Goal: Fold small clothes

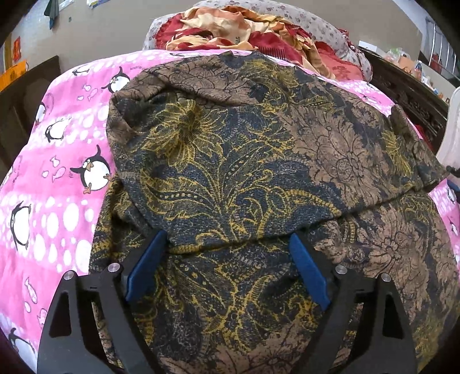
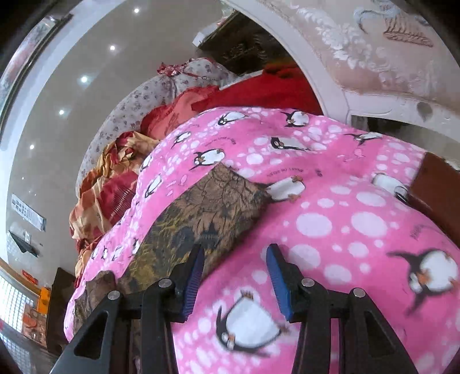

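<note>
A brown, navy and yellow floral-print garment (image 1: pixel 244 161) lies folded over on itself on a pink penguin blanket (image 1: pixel 51 201). Its folded edge runs across just in front of my left gripper (image 1: pixel 230 238), which is open and empty, low over the cloth with blue pads wide apart. In the right wrist view the same garment (image 2: pixel 207 207) lies to the left. My right gripper (image 2: pixel 235 253) is open and empty at the garment's right edge; its left pad (image 2: pixel 195 276) is over the cloth, its right pad (image 2: pixel 279 282) over the blanket (image 2: pixel 345 218).
Crumpled red and orange bedding (image 1: pixel 230 28) and a grey flowered pillow (image 1: pixel 316 26) lie at the far end of the bed. A dark carved wooden headboard (image 1: pixel 408 95) stands far right. In the right view a white ornate frame (image 2: pixel 373 86) rises beyond the blanket.
</note>
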`<move>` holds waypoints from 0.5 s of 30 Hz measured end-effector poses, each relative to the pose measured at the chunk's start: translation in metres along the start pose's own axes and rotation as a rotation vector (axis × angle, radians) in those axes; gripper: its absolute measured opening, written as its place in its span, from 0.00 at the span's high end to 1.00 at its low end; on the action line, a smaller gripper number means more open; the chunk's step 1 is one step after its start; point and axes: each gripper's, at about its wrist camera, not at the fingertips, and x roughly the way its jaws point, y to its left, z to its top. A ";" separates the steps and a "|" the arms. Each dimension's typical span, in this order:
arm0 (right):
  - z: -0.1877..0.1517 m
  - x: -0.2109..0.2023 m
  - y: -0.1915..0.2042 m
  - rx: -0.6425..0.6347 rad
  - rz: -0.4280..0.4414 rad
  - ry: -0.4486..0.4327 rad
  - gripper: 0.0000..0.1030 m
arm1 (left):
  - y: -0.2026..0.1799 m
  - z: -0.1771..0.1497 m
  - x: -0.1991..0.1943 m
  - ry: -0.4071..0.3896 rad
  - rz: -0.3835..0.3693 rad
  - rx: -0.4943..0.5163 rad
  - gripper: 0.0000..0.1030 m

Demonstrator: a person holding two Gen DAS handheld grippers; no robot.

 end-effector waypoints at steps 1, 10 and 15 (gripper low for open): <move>0.003 0.002 -0.002 0.006 0.009 -0.015 0.57 | -0.001 0.001 0.001 0.000 0.001 0.001 0.14; 0.030 0.023 -0.004 0.025 -0.022 -0.034 0.95 | -0.001 -0.001 0.002 0.002 0.007 0.000 0.13; 0.076 -0.037 0.036 -0.107 -0.053 -0.175 0.95 | -0.001 -0.001 0.001 0.000 -0.001 -0.006 0.13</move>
